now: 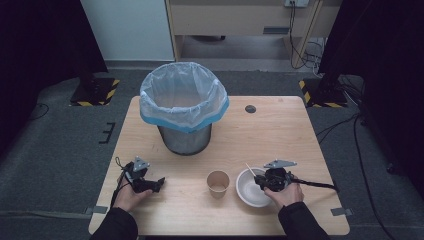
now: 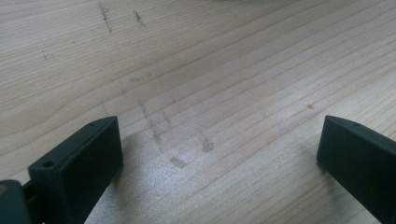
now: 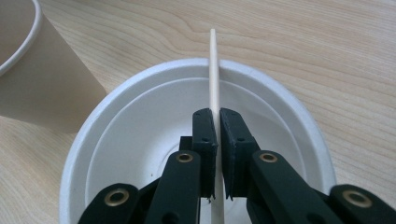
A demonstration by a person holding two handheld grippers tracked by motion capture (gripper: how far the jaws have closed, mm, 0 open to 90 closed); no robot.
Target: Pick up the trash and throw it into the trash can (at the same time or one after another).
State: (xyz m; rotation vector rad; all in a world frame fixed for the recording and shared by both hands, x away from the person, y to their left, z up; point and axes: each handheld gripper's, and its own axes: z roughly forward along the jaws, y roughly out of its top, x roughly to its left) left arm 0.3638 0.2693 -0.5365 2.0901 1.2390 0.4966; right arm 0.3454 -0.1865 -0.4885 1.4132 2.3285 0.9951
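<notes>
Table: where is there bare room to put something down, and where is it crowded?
Bare wood of the table lies right of the bin, around the small dark spot, and between the left gripper and the paper cup. It is crowded at the front right: cup, white bowl and right gripper, shut on a wooden stick.

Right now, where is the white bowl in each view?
High view: bowl at lower right, beside the paper cup, under the right hand-held gripper.
Left gripper view: not in it.
Right gripper view: bowl at centre, beneath the jaws shut on the stick.
Shared landmark: the paper cup.
</notes>
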